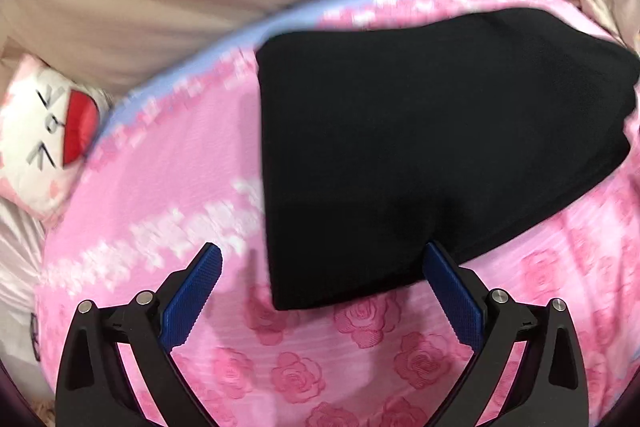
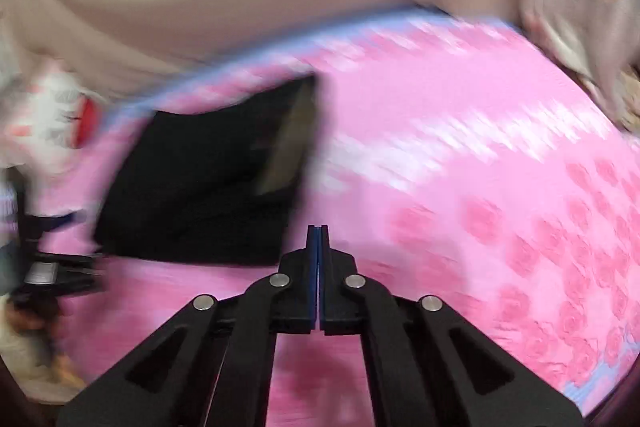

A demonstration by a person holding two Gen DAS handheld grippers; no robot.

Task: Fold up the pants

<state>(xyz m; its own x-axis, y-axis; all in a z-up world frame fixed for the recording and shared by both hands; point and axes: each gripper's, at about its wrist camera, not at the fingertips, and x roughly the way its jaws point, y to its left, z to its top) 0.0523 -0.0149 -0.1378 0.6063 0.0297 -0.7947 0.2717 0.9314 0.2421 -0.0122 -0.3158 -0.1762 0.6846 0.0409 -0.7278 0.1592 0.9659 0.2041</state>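
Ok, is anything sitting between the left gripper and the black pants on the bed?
Nothing visible. The left gripper is open just short of the folded black pants, with only the pink rose bedspread below. The cat pillow lies well off to the side.

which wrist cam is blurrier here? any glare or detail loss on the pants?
Right wrist view: heavy motion smear across the pink bedspread and black pants, only the shut right gripper is sharp. Left wrist view: milder blur, roses near the open left gripper fairly crisp, cat pillow soft. Pants read flat black, no fold detail. No glare in either; both show fisheye bowing.
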